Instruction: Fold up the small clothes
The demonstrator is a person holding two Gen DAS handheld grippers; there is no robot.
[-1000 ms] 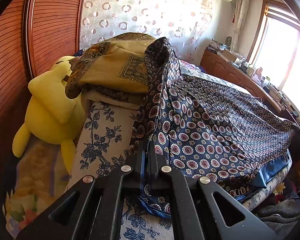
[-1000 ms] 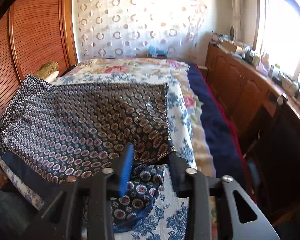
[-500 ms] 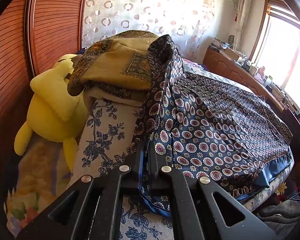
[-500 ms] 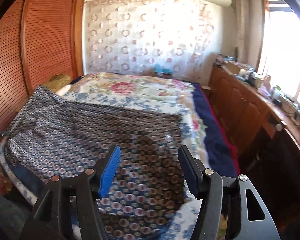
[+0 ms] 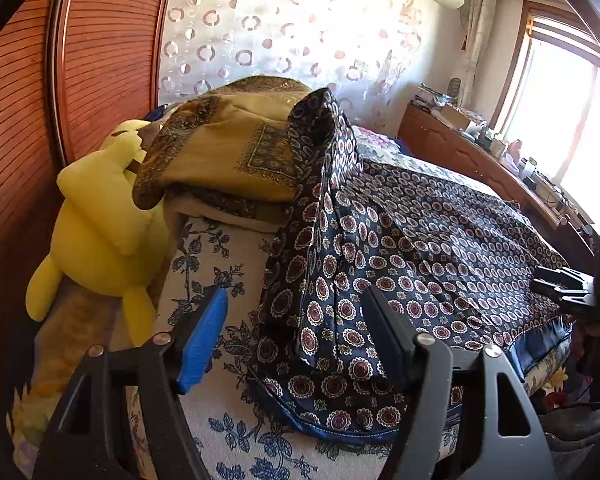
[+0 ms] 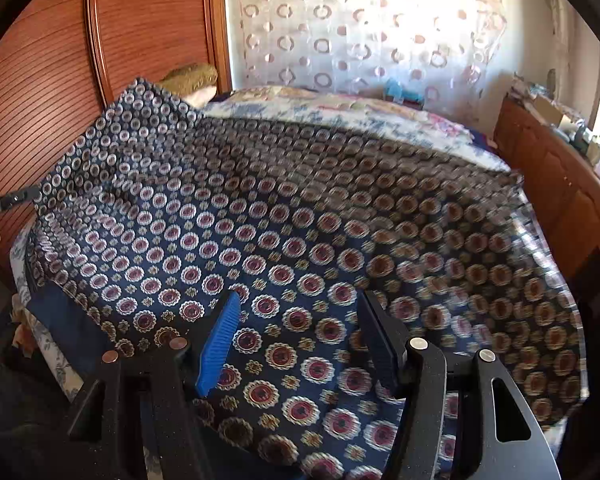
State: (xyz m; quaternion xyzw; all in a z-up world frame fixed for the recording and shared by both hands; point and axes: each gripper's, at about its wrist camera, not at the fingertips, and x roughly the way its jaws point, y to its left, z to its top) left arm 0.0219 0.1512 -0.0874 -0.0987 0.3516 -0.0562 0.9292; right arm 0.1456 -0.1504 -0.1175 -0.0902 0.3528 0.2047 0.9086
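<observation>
A navy patterned cloth (image 5: 432, 240) with red and white medallions lies spread across the bed; it also fills the right wrist view (image 6: 300, 220). Its far left corner drapes up over a folded olive cloth pile (image 5: 228, 152). My left gripper (image 5: 296, 312) is open, its jaws apart on either side of the cloth's near folded edge, holding nothing. My right gripper (image 6: 296, 312) is open just above the cloth's near edge, empty. The right gripper also shows in the left wrist view (image 5: 568, 288) at the cloth's right edge.
A yellow plush toy (image 5: 100, 220) leans against the wooden wardrobe (image 5: 100, 60) at the left. The bed has a blue floral sheet (image 5: 220, 256). A wooden sideboard (image 6: 560, 184) with clutter runs along the right under the window.
My left gripper was shut on the cloth's edge and has opened, letting it go. My right gripper let go earlier and has moved back down close over the cloth.
</observation>
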